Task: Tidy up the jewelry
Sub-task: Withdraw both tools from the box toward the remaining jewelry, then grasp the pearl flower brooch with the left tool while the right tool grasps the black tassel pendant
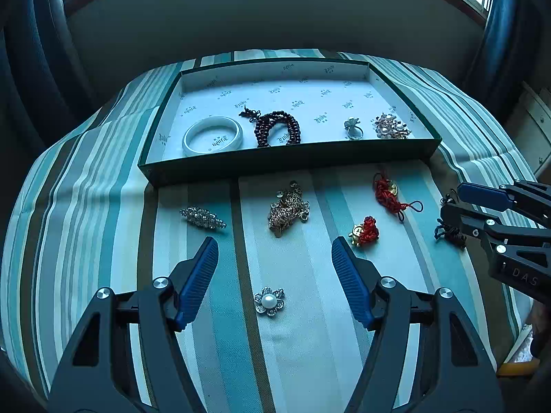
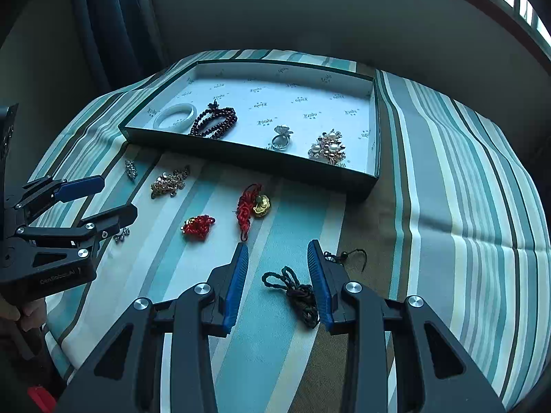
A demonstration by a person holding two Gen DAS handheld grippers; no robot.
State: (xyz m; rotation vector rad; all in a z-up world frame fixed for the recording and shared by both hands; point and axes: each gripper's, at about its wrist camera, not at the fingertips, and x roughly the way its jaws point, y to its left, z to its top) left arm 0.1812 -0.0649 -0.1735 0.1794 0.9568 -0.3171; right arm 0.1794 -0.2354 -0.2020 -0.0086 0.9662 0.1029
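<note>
A: I'm taking the green tray [image 1: 289, 163] as my landmark. What are you seeing inside it?

B: Along its near wall I'm seeing a white bangle [image 1: 212, 135] at the left end, then dark red beads [image 1: 279, 127], a silver ring [image 1: 353, 128] and a pearl cluster brooch [image 1: 392, 126] at the right end.

A: And in front of the tray, on the striped cloth [image 1: 103, 206]?

B: Six pieces are lying loose there. A crystal brooch [image 1: 202, 218] is sitting below the tray's left part, a gold rhinestone piece [image 1: 288, 208] below its middle, a red cord with a gold charm [image 1: 389, 194] below its right part. A smaller red knot charm [image 1: 365, 231] is lying further from the tray, and a pearl flower brooch [image 1: 269, 301] further still.

A: How am I holding the left gripper [image 1: 274, 244]?

B: You're holding it with its jaws standing wide apart and nothing between them; the pearl flower is showing in the gap, but lower, on the cloth.

A: And the right gripper [image 2: 278, 249]?

B: Its jaws are standing partly apart, gripping nothing. A dark braided cord [image 2: 299, 294] is lying on the cloth between the fingers, beside the right one; I can't tell whether it is touching.
</note>
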